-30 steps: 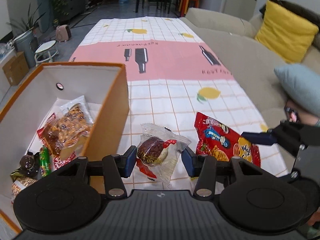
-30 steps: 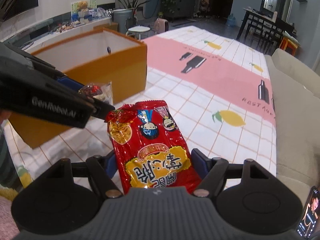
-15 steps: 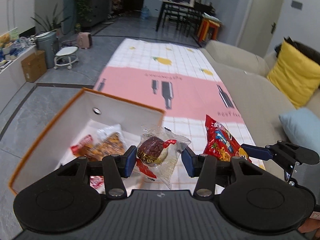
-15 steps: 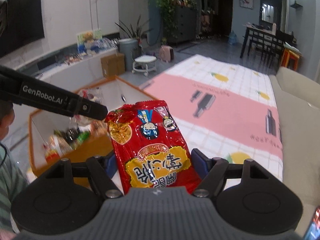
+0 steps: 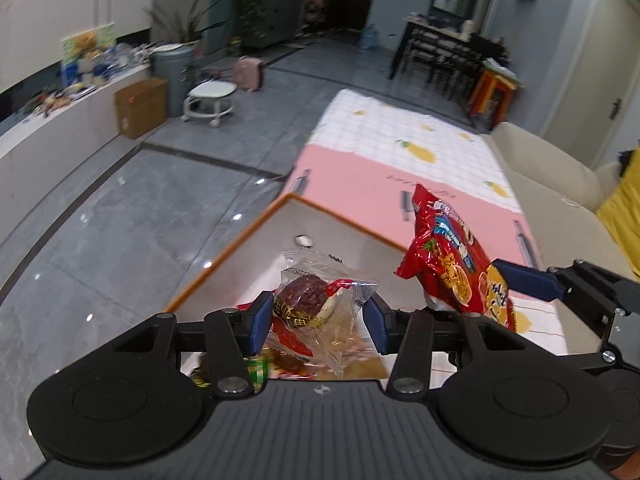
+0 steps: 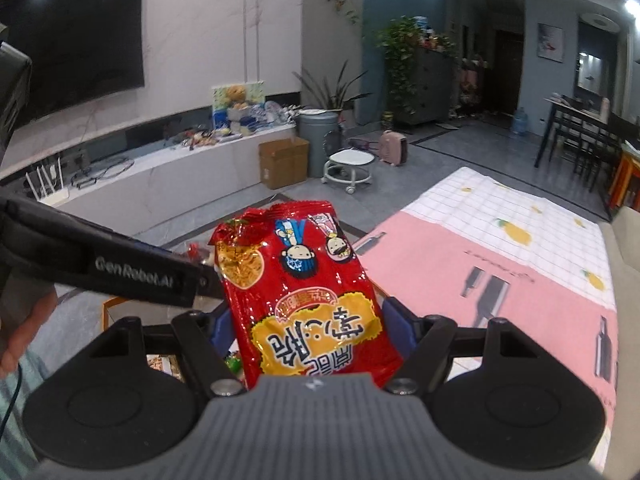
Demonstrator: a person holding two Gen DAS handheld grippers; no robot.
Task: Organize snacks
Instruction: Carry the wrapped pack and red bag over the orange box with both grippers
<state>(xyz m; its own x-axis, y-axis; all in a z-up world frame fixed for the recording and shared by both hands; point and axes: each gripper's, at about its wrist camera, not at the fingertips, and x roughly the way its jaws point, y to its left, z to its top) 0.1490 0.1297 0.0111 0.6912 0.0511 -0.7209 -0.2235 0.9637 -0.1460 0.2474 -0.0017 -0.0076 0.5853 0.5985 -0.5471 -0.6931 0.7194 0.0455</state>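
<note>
Two hand-held grippers in frame, each carrying one snack over the same box.

- Bench [image 5: 448,152]: long, under a checked cloth with a pink band, lemon prints and dark bottle shapes. Beige sofa runs along its right side in the left wrist view.
- Orange-rimmed box [image 5: 260,232]: open top, pale inside walls, one small round hole in the far wall. It sits at the near end of the bench cloth, by the edge toward the grey tiled floor. Loose snack packets lie on its bottom, partly hidden behind the gripper bodies; a green wrapper shows at lower left.
- Left hand-held gripper [image 5: 318,322]: blue pads clamped on either side of a clear-wrapped pastry [image 5: 310,300], dark red-brown and round, red print on the film. The packet hangs above the box interior, off the bottom.
- Right hand-held gripper [image 6: 310,330]: jaws closed on the lower part of a red noodle-snack bag [image 6: 298,284], yellow panel and two cartoon figures on the face. The bag stands upright out of the jaws. In the left wrist view the same bag [image 5: 452,256] is above the right-hand rim of the box, just beside the pastry, not touching it.
- A person's hand [image 6: 24,320] shows at the left edge of the right wrist view, behind the other gripper's black finger.
</note>
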